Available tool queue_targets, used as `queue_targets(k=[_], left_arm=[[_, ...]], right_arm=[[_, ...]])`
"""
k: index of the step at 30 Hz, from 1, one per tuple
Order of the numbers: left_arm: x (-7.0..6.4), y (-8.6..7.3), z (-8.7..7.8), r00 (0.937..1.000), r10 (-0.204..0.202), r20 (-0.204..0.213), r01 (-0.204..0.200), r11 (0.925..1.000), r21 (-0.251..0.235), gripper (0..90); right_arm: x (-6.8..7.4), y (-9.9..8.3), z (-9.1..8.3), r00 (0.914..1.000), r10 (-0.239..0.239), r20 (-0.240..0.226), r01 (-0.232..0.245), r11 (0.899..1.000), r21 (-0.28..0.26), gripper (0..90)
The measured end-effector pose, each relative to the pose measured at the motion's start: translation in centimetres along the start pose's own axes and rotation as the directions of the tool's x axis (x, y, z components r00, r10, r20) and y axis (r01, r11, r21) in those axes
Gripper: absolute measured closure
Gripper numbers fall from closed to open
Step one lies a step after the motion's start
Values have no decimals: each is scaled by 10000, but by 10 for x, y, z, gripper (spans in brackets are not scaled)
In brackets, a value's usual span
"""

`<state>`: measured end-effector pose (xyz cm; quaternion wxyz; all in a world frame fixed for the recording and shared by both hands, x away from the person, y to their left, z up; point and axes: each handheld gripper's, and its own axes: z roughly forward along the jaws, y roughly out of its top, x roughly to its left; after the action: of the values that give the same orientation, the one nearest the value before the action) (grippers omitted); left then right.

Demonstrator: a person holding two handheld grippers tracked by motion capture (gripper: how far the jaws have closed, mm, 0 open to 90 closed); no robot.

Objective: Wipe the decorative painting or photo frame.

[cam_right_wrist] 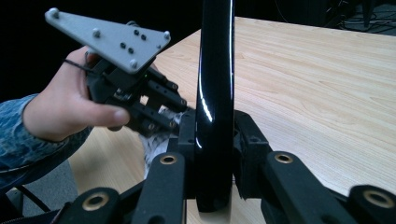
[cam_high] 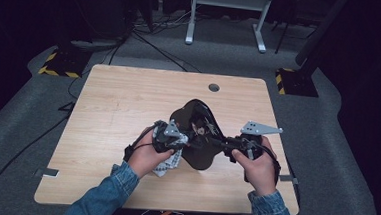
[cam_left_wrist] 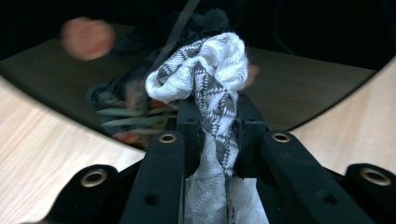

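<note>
A glossy black dish [cam_high: 197,130] is held tilted above the middle of the wooden table [cam_high: 124,98]. My right gripper [cam_high: 222,143] is shut on its rim; in the right gripper view the dish [cam_right_wrist: 215,70] stands edge-on between the jaws of that gripper [cam_right_wrist: 215,140]. My left gripper [cam_high: 182,139] is shut on a white cloth with a grey zigzag pattern [cam_left_wrist: 210,74], bunched against the dish's dark face [cam_left_wrist: 308,88]. The cloth's loose end [cam_high: 167,162] hangs under the left hand. The left gripper [cam_right_wrist: 173,111] meets the dish from the far side.
A round cable hole [cam_high: 214,87] sits near the table's far edge. Beyond the table stand a white desk frame [cam_high: 191,22] and two yellow-and-black striped bases [cam_high: 61,65] [cam_high: 295,80]. Cables run over the grey floor at the left.
</note>
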<state>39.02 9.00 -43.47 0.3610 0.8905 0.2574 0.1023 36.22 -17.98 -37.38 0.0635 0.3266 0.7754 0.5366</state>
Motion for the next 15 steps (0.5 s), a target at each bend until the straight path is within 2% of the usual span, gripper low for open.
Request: queue_targets(k=[6, 9, 11, 12, 15], left_arm=[[-12, 4, 4, 9982, 290, 516, -288, 9996, -45, 769], [-13, 4, 5, 9983, 414, 422, -414, 9991, 6, 770], [-11, 3, 5, 9984, 273, 499, -272, 9996, -25, 773], [-6, 0, 5, 9993, 186, 332, -190, 9997, 130, 774], [1, -4, 5, 9999, -51, 148, 48, 9998, 200, 773]], right_arm=[[-1, 0, -1, 9999, 65, 142, -64, 10000, -64, 778], [-2, 0, -1, 9997, 91, 209, -89, 9999, -73, 782], [-2, 0, -2, 9997, 80, 223, -79, 10000, -56, 783], [-2, 0, -2, 9997, 57, 235, -56, 10000, -44, 782], [-1, 0, -2, 9997, 38, 236, -38, 10000, -23, 782]])
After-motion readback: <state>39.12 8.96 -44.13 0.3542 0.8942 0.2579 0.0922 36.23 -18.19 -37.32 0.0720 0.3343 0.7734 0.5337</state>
